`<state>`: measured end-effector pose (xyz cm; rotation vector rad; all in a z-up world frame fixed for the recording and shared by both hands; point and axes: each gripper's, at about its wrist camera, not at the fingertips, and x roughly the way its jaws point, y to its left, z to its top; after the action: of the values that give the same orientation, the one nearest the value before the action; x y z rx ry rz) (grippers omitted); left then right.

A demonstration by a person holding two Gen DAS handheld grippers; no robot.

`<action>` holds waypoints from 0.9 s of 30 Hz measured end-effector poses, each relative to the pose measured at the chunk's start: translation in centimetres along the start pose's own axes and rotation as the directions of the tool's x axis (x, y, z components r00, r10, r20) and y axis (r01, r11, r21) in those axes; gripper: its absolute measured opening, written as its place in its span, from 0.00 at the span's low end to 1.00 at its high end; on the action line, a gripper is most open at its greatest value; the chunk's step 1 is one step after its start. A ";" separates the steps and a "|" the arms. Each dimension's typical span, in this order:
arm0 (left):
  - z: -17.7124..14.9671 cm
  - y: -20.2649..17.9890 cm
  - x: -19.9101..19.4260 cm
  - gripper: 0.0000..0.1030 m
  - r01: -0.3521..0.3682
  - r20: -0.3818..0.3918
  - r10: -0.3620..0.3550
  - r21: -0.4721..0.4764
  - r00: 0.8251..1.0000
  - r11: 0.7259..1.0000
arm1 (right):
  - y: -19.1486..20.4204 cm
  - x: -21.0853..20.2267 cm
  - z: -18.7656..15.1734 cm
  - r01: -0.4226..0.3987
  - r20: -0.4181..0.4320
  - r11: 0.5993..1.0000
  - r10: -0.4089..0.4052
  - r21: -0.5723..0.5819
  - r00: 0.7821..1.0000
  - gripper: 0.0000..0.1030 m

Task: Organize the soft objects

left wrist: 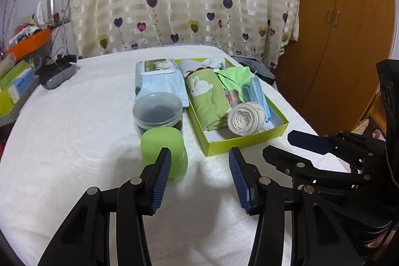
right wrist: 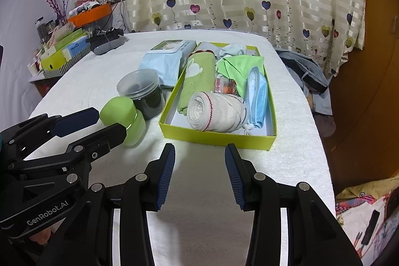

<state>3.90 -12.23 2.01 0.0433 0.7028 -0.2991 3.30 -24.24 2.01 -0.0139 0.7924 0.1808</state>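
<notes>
A yellow-green box [left wrist: 245, 138] [right wrist: 219, 137] on the white-covered table holds soft things: a rolled green rabbit towel [left wrist: 208, 97] [right wrist: 199, 77], a rolled beige cloth [left wrist: 245, 120] [right wrist: 215, 111], a blue face mask [left wrist: 259, 94] [right wrist: 256, 99], green cloth [left wrist: 234, 76] [right wrist: 240, 66] and a small orange packet [right wrist: 225, 86]. My left gripper [left wrist: 200, 161] [right wrist: 104, 121] is open and empty just before the box's near-left corner. My right gripper [right wrist: 199, 156] [left wrist: 276, 143] is open and empty in front of the box's near wall.
A green-capped jar [left wrist: 163, 153] [right wrist: 124, 120], a clear-lidded dark jar [left wrist: 158, 112] [right wrist: 143, 91] and a blue wipes pack [left wrist: 160, 79] [right wrist: 165, 61] stand left of the box. A grey device [left wrist: 56, 74] [right wrist: 107, 44] lies far left. Cluttered shelves left; wooden wardrobe [left wrist: 344, 41] right.
</notes>
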 end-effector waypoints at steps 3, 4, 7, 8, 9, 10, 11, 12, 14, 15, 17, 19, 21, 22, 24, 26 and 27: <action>-0.1 0.1 0.1 0.46 -0.001 -0.001 0.001 -0.002 1.000 1.000 | 0.0 0.0 0.0 0.002 0.000 1.000 -0.002 -0.001 1.000 0.42; -0.1 0.1 0.1 0.46 0.000 -0.001 0.000 -0.001 1.000 1.000 | 0.0 0.0 0.0 0.000 -0.001 1.000 0.000 0.000 1.000 0.42; -0.1 0.1 0.1 0.46 -0.001 0.000 0.001 0.000 1.000 1.000 | 0.1 0.0 0.0 0.002 -0.001 1.000 -0.002 -0.002 1.000 0.42; 0.0 0.1 0.1 0.46 -0.001 0.000 0.001 -0.001 1.000 1.000 | 0.1 0.0 0.0 0.001 -0.001 1.000 -0.001 0.000 1.000 0.42; -0.1 0.1 0.1 0.46 -0.001 0.000 0.001 -0.001 1.000 1.000 | 0.1 0.0 0.0 0.001 -0.001 1.000 -0.001 0.001 1.000 0.42; 0.0 0.1 0.0 0.46 0.000 0.000 0.000 0.000 1.000 1.000 | 0.1 0.0 0.1 0.001 0.000 1.000 -0.001 0.000 1.000 0.42; -0.1 0.1 0.1 0.46 -0.001 0.000 0.001 0.001 1.000 1.000 | 0.1 0.0 0.1 0.001 0.000 1.000 -0.001 0.000 1.000 0.42; 0.0 0.1 0.1 0.46 -0.001 -0.001 0.001 0.001 1.000 1.000 | 0.1 0.0 0.1 0.000 -0.001 1.000 0.000 0.000 1.000 0.42; 0.0 0.1 0.1 0.46 -0.002 -0.001 0.002 0.000 1.000 1.000 | 0.1 0.0 0.1 0.002 -0.001 1.000 -0.002 0.000 1.000 0.42; 0.0 0.1 0.1 0.46 -0.002 -0.001 0.002 0.001 1.000 1.000 | 0.1 0.0 0.1 0.002 -0.001 1.000 -0.002 0.000 1.000 0.42; -0.1 0.2 0.1 0.46 -0.002 -0.002 0.002 0.001 1.000 1.000 | 0.1 0.1 0.1 0.000 -0.002 1.000 0.000 0.000 1.000 0.42; -0.1 0.1 0.1 0.46 -0.001 -0.002 0.001 0.000 1.000 1.000 | 0.2 0.0 0.0 0.001 -0.001 1.000 -0.001 -0.002 1.000 0.42; 0.0 0.2 0.1 0.46 -0.001 -0.002 0.001 -0.001 1.000 1.000 | 0.1 0.1 0.1 0.000 -0.003 1.000 0.000 0.000 1.000 0.42; 0.0 0.2 0.1 0.46 -0.001 -0.002 0.001 -0.001 1.000 1.000 | 0.2 0.1 0.1 0.001 -0.002 1.000 -0.001 0.000 1.000 0.42; -0.1 0.4 0.2 0.46 -0.001 -0.002 0.001 -0.001 1.000 1.000 | 0.2 0.1 0.1 0.000 -0.002 1.000 0.000 0.000 1.000 0.42; -0.1 0.3 0.2 0.46 -0.003 -0.002 0.003 0.000 1.000 1.000 | 0.2 0.2 0.1 -0.001 -0.002 1.000 0.001 0.000 1.000 0.42; -0.1 0.4 0.2 0.46 -0.003 -0.003 0.003 -0.001 1.000 1.000 | 0.2 0.2 0.1 0.000 -0.003 1.000 0.000 0.000 1.000 0.42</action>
<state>4.12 -11.88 1.77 0.0435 0.7056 -0.2961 3.41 -23.98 1.96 -0.0147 0.7951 0.1805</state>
